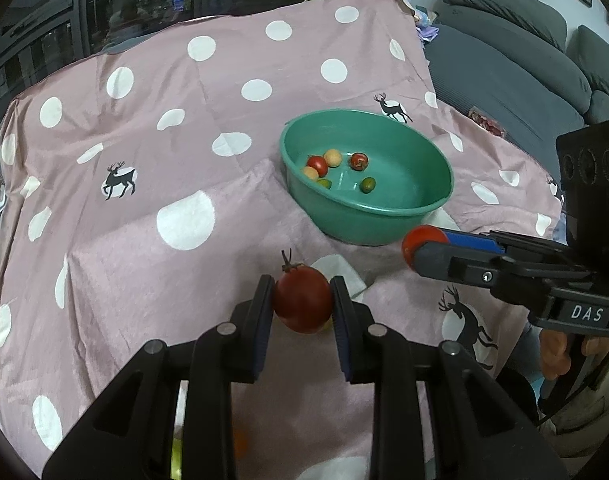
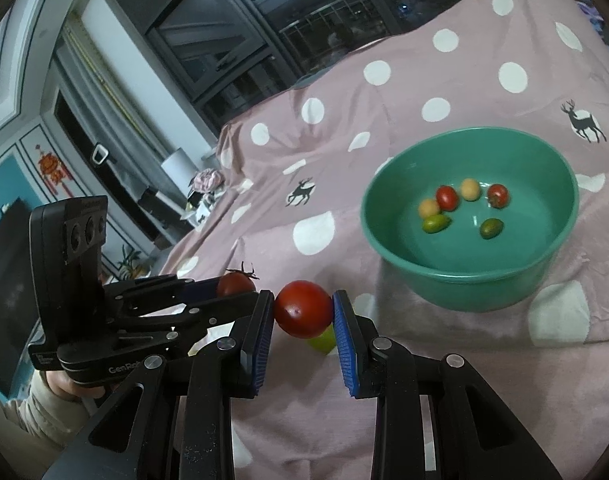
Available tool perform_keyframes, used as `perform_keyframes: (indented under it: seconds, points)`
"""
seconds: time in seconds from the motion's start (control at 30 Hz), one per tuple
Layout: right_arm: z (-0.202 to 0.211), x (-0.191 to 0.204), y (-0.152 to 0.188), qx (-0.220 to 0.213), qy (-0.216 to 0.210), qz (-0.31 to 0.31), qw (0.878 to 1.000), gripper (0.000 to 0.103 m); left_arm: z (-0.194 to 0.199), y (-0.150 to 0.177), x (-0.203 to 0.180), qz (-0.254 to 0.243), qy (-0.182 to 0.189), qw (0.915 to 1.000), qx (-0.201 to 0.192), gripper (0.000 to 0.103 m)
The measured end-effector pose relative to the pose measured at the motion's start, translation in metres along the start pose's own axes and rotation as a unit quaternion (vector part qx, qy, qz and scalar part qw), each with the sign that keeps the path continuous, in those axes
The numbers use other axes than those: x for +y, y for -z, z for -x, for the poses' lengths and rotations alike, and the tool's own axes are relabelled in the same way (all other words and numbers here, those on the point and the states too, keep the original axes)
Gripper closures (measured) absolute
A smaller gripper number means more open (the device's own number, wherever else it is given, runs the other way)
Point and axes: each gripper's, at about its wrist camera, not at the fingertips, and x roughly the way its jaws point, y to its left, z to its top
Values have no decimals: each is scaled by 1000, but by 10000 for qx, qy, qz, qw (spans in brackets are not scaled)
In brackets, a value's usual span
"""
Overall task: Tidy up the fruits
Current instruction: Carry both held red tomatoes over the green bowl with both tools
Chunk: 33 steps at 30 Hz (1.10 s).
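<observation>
A green bowl (image 1: 420, 208) stands on the pink polka-dot cloth (image 1: 164, 184) and holds several small fruits: red tomatoes (image 1: 317, 165), yellow fruits and green ones. It also shows in the right wrist view (image 2: 484, 276). My left gripper (image 1: 302, 304) is shut on a dark red tomato with a stem (image 1: 303, 304), a little in front of the bowl. My right gripper (image 2: 303, 315) is shut on a red tomato (image 2: 303, 314). It also shows in the left wrist view (image 1: 420, 246) beside the bowl's near rim. A green fruit (image 2: 323, 339) lies on the cloth behind this tomato.
The cloth covers a raised surface that drops off at its left and far edges. A grey sofa (image 1: 524, 64) stands to the right. Dark windows (image 2: 264, 20) and a cluttered shelf (image 2: 200, 192) lie beyond. Yellow and orange fruit (image 1: 240, 444) show dimly beneath my left gripper.
</observation>
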Motion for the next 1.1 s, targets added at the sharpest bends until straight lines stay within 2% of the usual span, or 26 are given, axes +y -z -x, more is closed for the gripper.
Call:
perform_keyframes:
  seconds: [0.4,0.7,1.1]
  points:
    - [12,-28,-11,-302,196,-231,9991,71,-13,-24,-13,-206,106,9997,-103,75]
    - [22,-53,-23,-569,600,-364,9959,72,-34,-50,-21,-275,276,9991,-157,75]
    - [10,-75,-35,-559,935,-312,9936,71,-77,-73,-40,-450,408,9982,-1,75]
